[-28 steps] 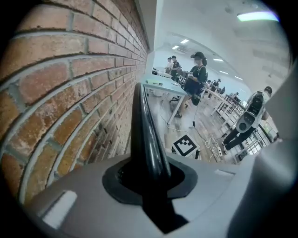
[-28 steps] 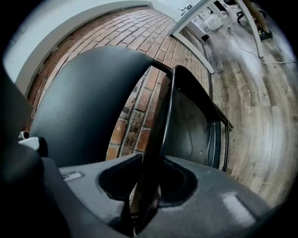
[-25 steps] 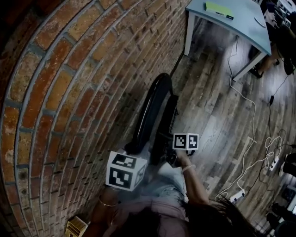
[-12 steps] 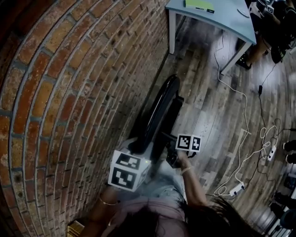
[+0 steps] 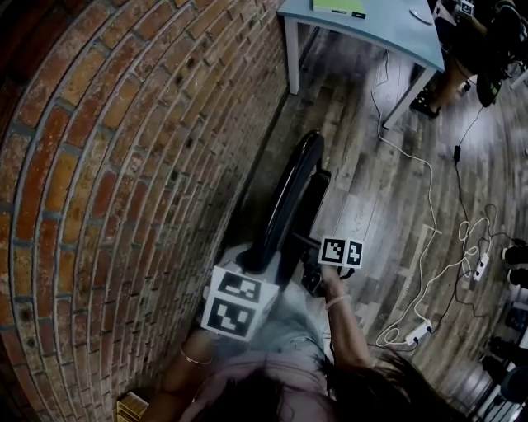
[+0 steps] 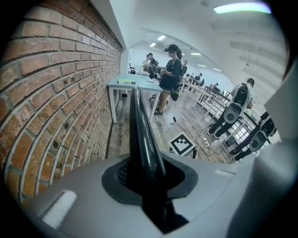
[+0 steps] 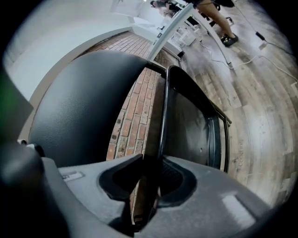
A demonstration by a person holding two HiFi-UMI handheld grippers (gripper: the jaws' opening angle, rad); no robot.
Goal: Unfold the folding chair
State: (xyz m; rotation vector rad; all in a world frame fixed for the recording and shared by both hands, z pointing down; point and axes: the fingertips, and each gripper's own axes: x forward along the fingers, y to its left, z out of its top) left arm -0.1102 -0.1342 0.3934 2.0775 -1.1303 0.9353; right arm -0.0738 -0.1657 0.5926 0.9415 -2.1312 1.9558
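Along the brick wall [image 5: 124, 165] our folding chair [image 5: 293, 194] has shifted toward the table [image 5: 388, 37]. It is still folded and stands on the floor at the wall's foot. Our left gripper [image 6: 148, 179] clamps the backrest top, and our right gripper [image 7: 150, 179] clamps the seat frame. We should pull these apart steadily, away from the wall. We see no container.

This is a shared, open-plan lab or office workroom. A bare brick wall [image 6: 56, 93] runs along the left of the left gripper [image 6: 148, 183], and wood-plank flooring [image 5: 371, 194] spreads to its right. Ahead of it stands a light-blue work table [image 6: 132, 84], with a person [image 6: 172, 69] wearing gear on the head just beyond. Farther ahead and to the right, long rows of desks [image 6: 205, 90] sit under ceiling light panels [image 6: 242, 8]. White cables [image 5: 472, 239] and a power strip [image 5: 418, 331] lie on the floor to the right.
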